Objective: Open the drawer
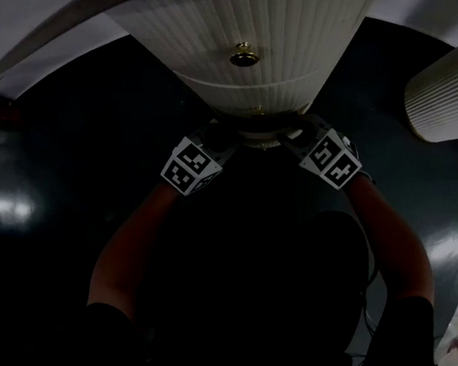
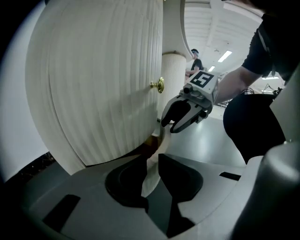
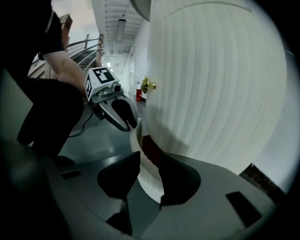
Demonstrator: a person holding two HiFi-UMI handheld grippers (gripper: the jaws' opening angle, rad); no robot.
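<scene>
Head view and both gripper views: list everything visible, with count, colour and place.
Drawer front: one, white, ribbed and curved, top centre.
Knob: one plainly seen, brass, middle of the drawer front.
Edge: one, white, below the drawer front.
Ribbed panel: one, white, upper right.
Floor: dark, glossy, around the cabinet.
Left claw: one, black jaws apart, white edge between them, marker cube behind.
Right claw: one, black jaws apart, same edge between them, marker cube behind.
Forearms: two, bare below dark sleeves, bottom centre.
</scene>
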